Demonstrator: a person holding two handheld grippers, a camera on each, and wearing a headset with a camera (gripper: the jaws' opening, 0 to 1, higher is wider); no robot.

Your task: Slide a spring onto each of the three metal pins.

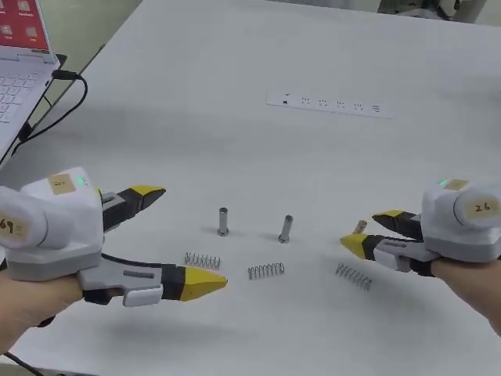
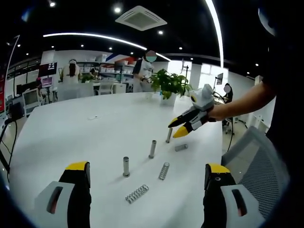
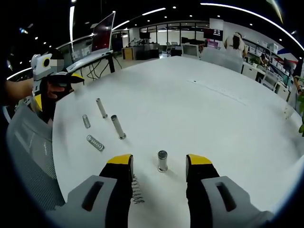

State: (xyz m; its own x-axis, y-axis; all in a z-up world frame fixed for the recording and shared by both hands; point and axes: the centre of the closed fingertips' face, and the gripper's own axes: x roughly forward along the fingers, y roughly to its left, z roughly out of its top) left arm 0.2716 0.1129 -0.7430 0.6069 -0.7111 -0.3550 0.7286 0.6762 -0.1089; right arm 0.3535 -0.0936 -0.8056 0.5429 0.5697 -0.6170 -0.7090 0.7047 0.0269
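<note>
Three short metal pins stand upright in a row on the white table: left pin (image 1: 223, 221), middle pin (image 1: 286, 228), right pin (image 1: 359, 227). Three loose springs lie just in front of them: left spring (image 1: 203, 260), middle spring (image 1: 266, 270), right spring (image 1: 353, 276). My left gripper (image 1: 192, 235) is open wide, left of the left pin and holding nothing. My right gripper (image 1: 360, 228) is open with its yellow tips on either side of the right pin (image 3: 162, 160), not touching it. A spring (image 3: 137, 188) lies under its left jaw.
An open laptop (image 1: 19, 55) with a black cable (image 1: 55, 110) sits at the far left table edge. A white power strip (image 1: 329, 104) lies further back. People and a potted plant (image 2: 171, 85) are beyond the table.
</note>
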